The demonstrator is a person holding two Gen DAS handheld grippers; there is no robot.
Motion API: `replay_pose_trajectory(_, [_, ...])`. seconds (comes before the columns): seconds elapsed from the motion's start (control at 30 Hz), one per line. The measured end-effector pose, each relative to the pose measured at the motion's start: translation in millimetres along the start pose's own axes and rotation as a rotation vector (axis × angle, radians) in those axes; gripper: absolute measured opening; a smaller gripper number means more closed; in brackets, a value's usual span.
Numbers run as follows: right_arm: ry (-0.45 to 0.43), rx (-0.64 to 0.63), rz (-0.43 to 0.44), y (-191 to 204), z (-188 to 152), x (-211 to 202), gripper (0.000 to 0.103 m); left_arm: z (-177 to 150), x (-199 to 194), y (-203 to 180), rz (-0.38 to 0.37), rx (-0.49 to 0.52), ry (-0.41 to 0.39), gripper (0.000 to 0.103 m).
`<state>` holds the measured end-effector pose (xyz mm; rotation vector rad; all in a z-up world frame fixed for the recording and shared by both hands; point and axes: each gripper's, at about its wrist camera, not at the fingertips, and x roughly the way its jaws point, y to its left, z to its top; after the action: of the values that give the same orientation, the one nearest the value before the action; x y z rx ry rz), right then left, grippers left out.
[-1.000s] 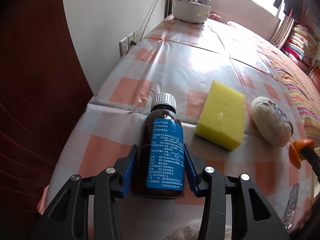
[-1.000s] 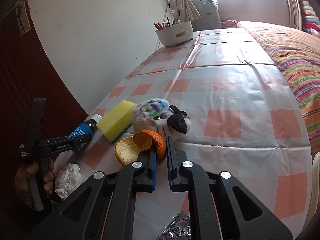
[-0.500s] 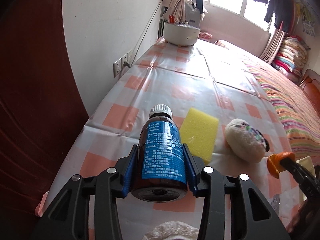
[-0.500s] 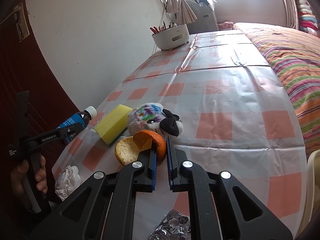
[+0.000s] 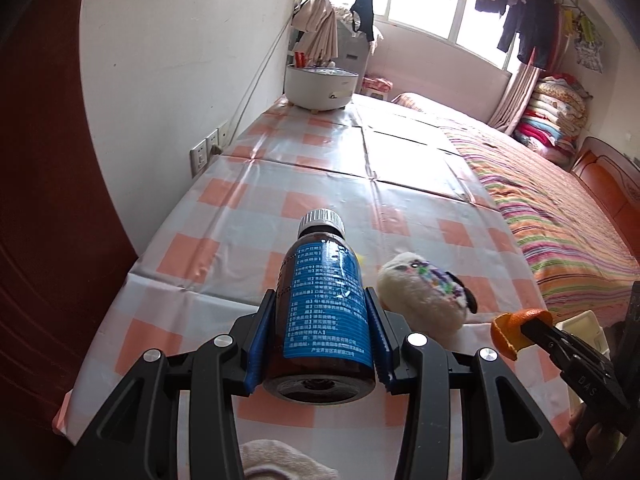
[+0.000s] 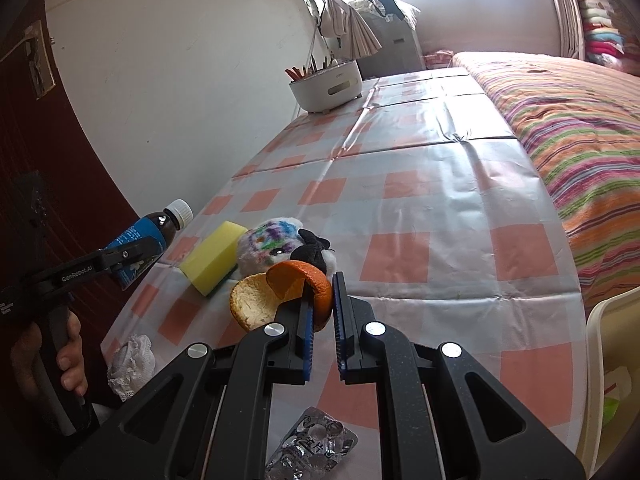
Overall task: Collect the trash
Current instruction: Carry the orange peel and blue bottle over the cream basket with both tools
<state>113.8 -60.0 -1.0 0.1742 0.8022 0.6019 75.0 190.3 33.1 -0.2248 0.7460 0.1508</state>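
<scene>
We've got the left gripper (image 5: 320,312) clamped around a brown glass medicine bottle with a blue label (image 5: 326,308), held above the orange-checked plastic tablecloth (image 5: 248,208). Over on the right, the right gripper (image 6: 322,300) is pinching a curled orange peel (image 6: 296,284), also off the table.

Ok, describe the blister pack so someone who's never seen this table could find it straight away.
Start at the checked tablecloth and go to its near edge, below the right gripper. The blister pack lies flat there, apart from the sponge and plush toy. It alone is silvery foil with round pill pockets.
</scene>
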Motion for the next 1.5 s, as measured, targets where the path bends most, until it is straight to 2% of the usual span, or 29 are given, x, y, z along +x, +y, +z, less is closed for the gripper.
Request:
replay_pose_trajectory(0.6, [-0.059, 0.052, -0.082, -46.2, -5.8, -47.3, 0.008, -5.7, 1.1, -82.1, -0.125, 0.112, 0.005, 0.041])
replay_pose_trajectory(1.5, [-0.128, 0.152, -0.197, -108.2, -25.5, -106.1, 0.008, -36.2, 2.1, -193.3, -0.288, 0.292, 0.048, 0.041])
